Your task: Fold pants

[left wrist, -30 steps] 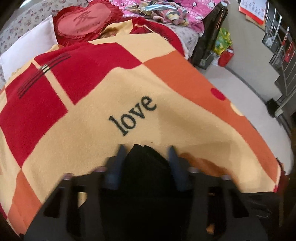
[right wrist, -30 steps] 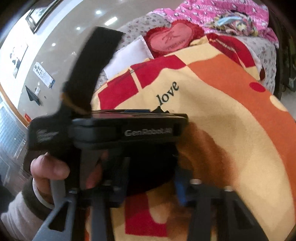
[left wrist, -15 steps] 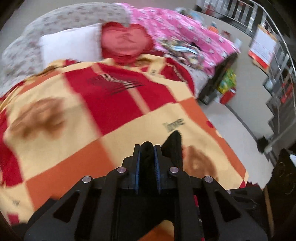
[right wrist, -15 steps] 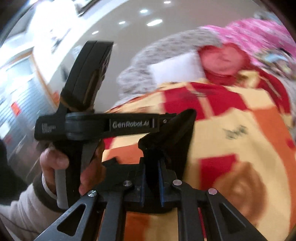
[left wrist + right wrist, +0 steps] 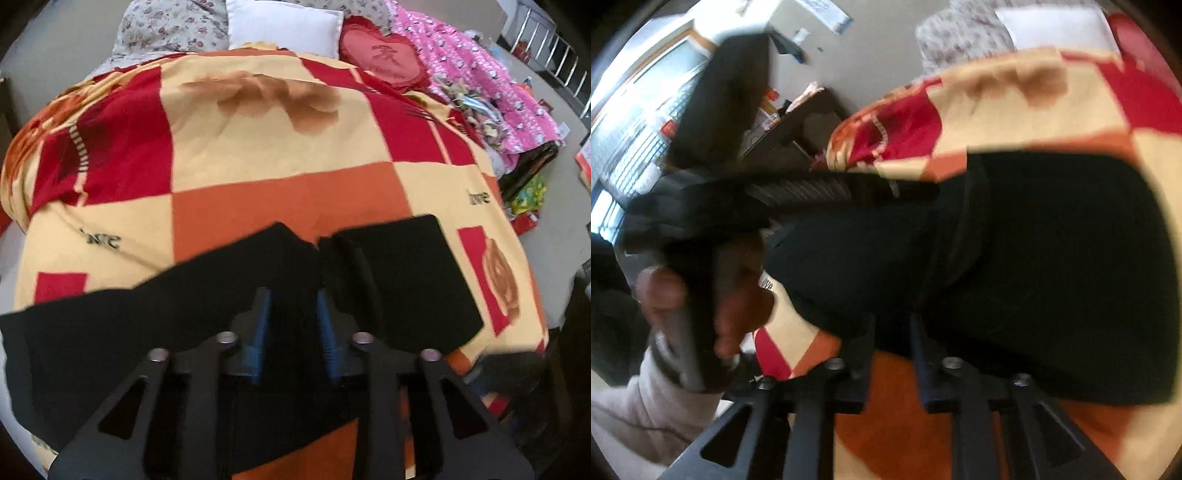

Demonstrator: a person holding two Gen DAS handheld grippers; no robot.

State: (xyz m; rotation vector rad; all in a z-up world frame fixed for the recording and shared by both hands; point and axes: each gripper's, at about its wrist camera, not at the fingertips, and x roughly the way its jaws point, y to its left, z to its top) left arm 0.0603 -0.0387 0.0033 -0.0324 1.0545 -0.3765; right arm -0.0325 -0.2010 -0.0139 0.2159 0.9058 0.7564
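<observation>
The black pants (image 5: pixel 399 280) lie spread across the near end of a checked red, orange and cream blanket (image 5: pixel 280 155) on the bed. In the left wrist view one part runs left (image 5: pixel 110 325) and a folded part lies right. My left gripper (image 5: pixel 291 299) is open, its blue-padded fingers over the middle of the pants. In the right wrist view the pants (image 5: pixel 1052 258) fill the centre. My right gripper (image 5: pixel 890 325) is open at their near edge. The left gripper's body and the hand holding it (image 5: pixel 701 295) are at the left there.
A white pillow (image 5: pixel 284 26), a red heart cushion (image 5: pixel 384 59) and a pink quilt (image 5: pixel 491 85) lie at the bed's head and right side. Bags (image 5: pixel 528 192) sit on the floor right of the bed. A desk (image 5: pixel 798 125) stands beyond the bed's left side.
Both grippers were shut on the black pants and held them up. Now both have opened and the pants lie flat on the blanket. Both views have swung left.
</observation>
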